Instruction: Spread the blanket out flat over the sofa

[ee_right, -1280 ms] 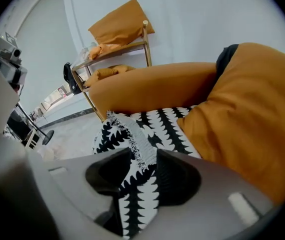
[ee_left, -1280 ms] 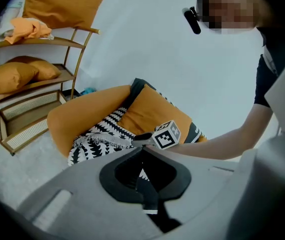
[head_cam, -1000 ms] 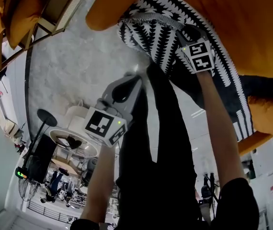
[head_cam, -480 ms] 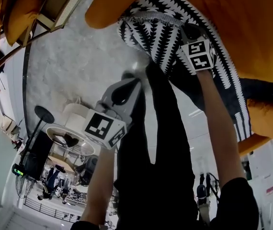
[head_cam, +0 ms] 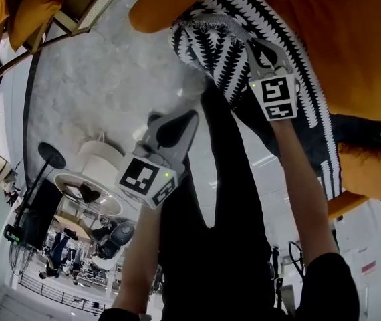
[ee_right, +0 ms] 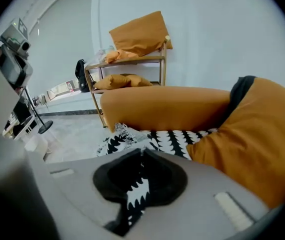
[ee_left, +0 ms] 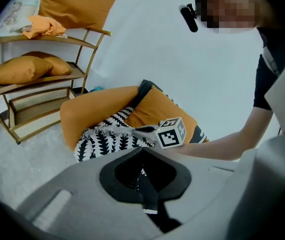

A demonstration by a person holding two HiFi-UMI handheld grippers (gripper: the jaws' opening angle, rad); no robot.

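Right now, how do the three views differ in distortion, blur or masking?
Head view: strong wide-angle warp bends the floor, though the blanket is sharp. Left gripper view: dark rounded corners, a mosaic patch at upper right. Right gripper view: the same dark corners, and the sofa looks slightly soft.

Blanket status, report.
Right tongs just been closing, pinching blanket edge. Left tongs shut, clear of it. Blanket bunched on sofa, not spread. Nothing in the way.
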